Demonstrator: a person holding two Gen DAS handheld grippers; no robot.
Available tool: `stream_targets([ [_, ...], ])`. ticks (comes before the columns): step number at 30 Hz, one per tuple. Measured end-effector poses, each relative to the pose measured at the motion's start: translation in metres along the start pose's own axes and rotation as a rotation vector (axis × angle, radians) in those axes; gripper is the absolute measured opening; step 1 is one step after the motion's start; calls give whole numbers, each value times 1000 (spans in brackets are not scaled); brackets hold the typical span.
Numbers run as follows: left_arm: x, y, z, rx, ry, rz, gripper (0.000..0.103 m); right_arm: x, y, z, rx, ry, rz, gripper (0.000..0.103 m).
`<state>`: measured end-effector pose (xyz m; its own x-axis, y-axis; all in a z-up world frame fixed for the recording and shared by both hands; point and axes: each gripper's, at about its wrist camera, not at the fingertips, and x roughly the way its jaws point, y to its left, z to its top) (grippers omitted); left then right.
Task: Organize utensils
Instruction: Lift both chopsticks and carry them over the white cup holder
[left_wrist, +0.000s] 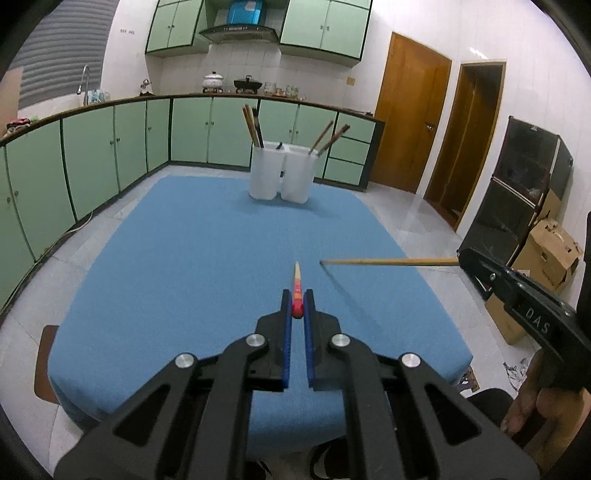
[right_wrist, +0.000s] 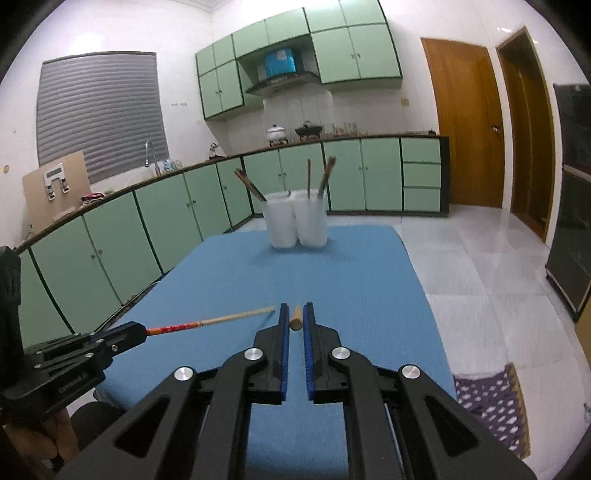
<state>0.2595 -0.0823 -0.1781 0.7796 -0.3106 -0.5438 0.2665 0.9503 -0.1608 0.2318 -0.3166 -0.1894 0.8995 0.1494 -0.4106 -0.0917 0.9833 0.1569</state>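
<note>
Left wrist view: a red-ended chopstick (left_wrist: 297, 291) is clamped by the left gripper (left_wrist: 297, 304) above the blue table (left_wrist: 184, 277); a plain wooden chopstick (right_wrist: 296, 322) is pinched in the right gripper (right_wrist: 296, 317), well short of two white holders (left_wrist: 280, 173).

A plain blue cloth (left_wrist: 207, 258) is covering the table. Two milky white holders (right_wrist: 297, 221) are standing on it, showing dark brown sticks (left_wrist: 253, 125). The left gripper (left_wrist: 297, 302) is showing blue pads on black arms, and the chopstick (left_wrist: 297, 291) in it is running red and orange at the butt, pale at the tip. The right gripper (right_wrist: 295, 317), black and blue too, is gripping a plain tan chopstick (left_wrist: 391, 262). Mint green cabinets (left_wrist: 92, 147) are lining the wall.
</note>
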Motion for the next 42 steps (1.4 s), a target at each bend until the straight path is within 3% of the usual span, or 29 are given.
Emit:
stream_targets([
  [8, -7, -3, 50, 59, -55, -25, 5, 16, 9, 45, -71, 6, 17, 7],
  [18, 26, -2, 108, 117, -3, -47, 5, 72, 21, 113, -166, 99, 80, 7],
  [33, 52, -3, 138, 148, 42, -114, 5, 112, 15, 141, -193, 181, 133, 7],
  [42, 50, 4, 164, 148, 17, -128, 5, 119, 17, 184, -201, 174, 143, 7],
])
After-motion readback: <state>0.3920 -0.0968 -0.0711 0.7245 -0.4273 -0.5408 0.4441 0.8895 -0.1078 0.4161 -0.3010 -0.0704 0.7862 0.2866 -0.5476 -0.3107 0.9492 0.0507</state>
